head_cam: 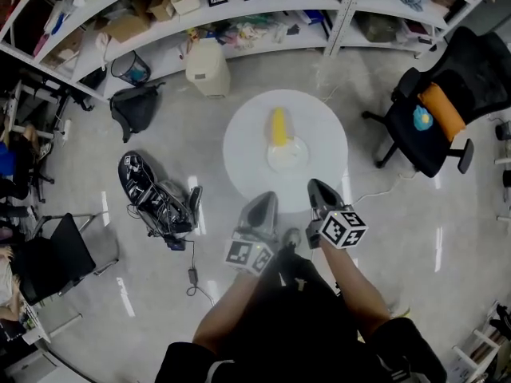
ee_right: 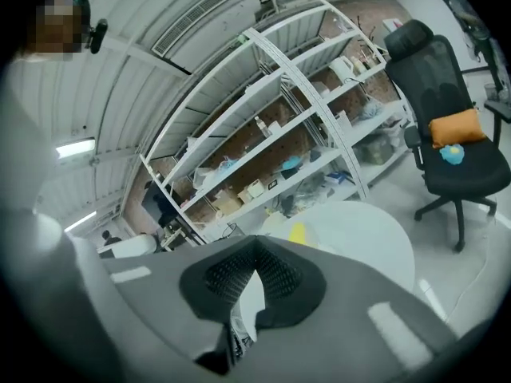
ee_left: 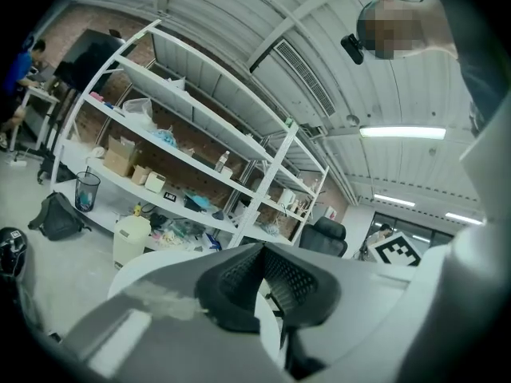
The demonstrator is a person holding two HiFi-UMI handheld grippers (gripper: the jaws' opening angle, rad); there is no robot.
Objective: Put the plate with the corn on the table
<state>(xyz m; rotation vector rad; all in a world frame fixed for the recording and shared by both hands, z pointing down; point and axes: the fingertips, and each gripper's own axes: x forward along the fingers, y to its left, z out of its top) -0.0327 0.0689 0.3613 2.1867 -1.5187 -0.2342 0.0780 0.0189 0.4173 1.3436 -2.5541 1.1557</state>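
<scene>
White round counter [head_cam: 327,126] stands ahead of the left tool [head_cam: 263,202] and right tool [head_cam: 321,190], carrying the plate [head_cam: 287,156] with the corn [head_cam: 278,126]. Both tools are clenched on nothing. The plate seems stiff and slippery; take it by the rim.

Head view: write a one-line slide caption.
Plate with corn on the round table; left gripper and right gripper shut, empty, near its edge.

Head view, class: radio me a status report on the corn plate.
Left gripper and right gripper shut, empty. White plate with yellow corn cob sits on round white table. Nothing blocking.
</scene>
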